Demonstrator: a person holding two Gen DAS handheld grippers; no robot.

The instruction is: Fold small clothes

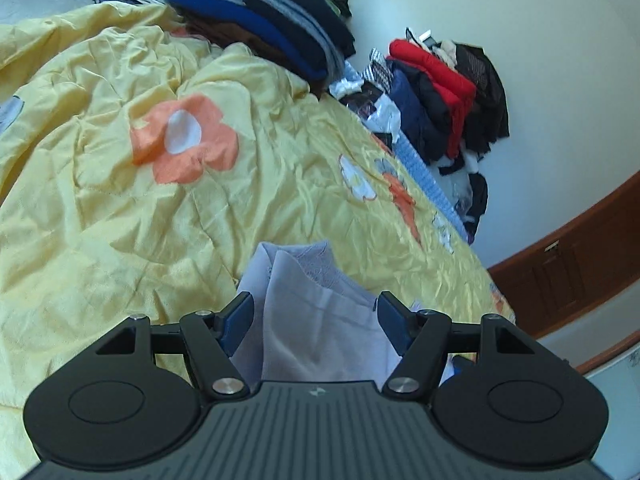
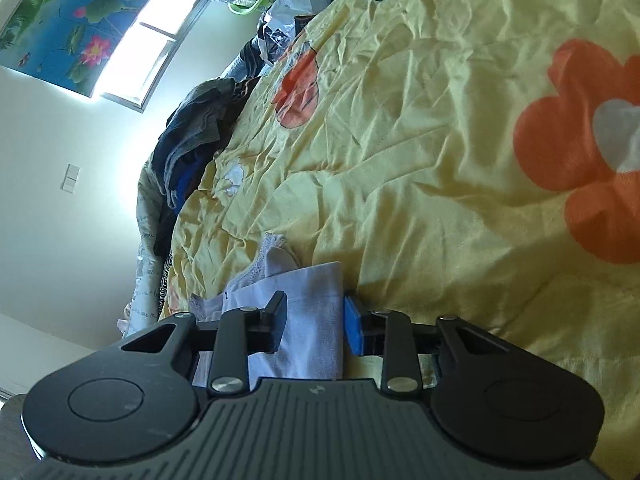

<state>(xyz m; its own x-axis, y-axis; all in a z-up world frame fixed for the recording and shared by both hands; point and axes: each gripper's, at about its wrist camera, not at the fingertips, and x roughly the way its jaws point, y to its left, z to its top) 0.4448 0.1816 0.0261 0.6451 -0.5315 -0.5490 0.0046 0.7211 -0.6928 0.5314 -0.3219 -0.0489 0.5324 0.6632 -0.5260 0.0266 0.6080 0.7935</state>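
A small pale lilac garment (image 1: pixel 296 272) with a lace-trimmed edge lies on a yellow flowered quilt (image 1: pixel 160 200). My left gripper (image 1: pixel 315 300) stands open right over it, its blue-padded fingers spread wide on either side of the cloth. In the right wrist view the same garment (image 2: pixel 316 280) runs between the fingers of my right gripper (image 2: pixel 315 298). That gripper is open to a narrower gap. The cloth fills most of this gap, and its edge lies next to the blue pad (image 2: pixel 352 328). The quilt (image 2: pixel 440 160) spreads out beyond it.
A stack of folded dark, grey and blue clothes (image 1: pixel 264 20) sits at the far side of the quilt. A heap of red and dark clothes (image 1: pixel 444 92) leans on the white wall. Brown woodwork (image 1: pixel 580 272) is at the right. Dark clothes (image 2: pixel 192 140) lie along the quilt's edge.
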